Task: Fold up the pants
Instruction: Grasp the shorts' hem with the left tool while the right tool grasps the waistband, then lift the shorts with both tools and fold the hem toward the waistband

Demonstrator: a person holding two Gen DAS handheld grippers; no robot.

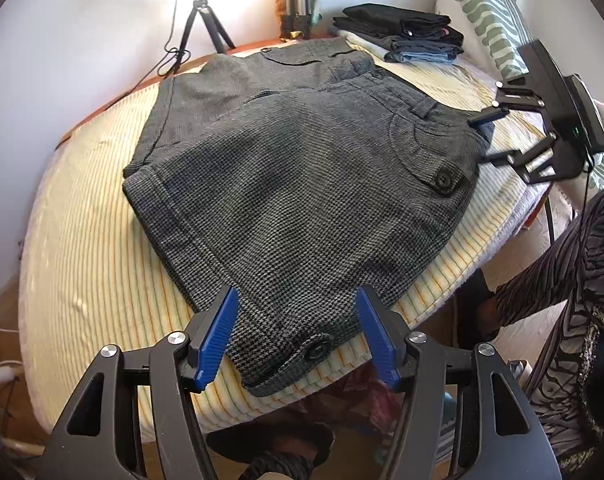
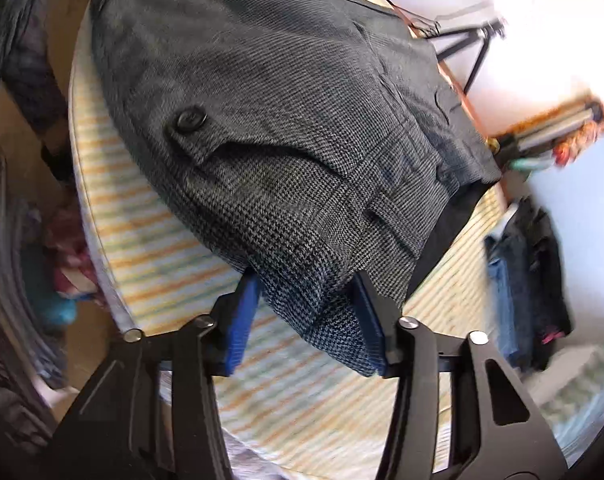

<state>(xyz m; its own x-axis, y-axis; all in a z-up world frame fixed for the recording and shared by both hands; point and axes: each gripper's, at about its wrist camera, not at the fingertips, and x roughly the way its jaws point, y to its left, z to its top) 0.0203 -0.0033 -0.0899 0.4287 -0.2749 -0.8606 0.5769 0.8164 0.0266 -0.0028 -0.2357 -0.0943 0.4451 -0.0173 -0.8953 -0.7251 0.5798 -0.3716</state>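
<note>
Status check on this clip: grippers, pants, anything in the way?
Left gripper open, straddling the hem corner. Right gripper open around the waistband corner. Grey houndstooth pants lie folded on the striped bed. Folded clothes stack sits clear.

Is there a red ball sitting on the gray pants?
No, the gray pants show only dark buttons, with no ball anywhere on them.

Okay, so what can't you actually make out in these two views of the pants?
- Far pant leg, left wrist view: mostly covered by the folded-over near half.
- Waist corner, right wrist view: whether the right tongs pinch it; motion blur.
- Folded clothes pile, right wrist view: blurred, items indistinct.
</note>
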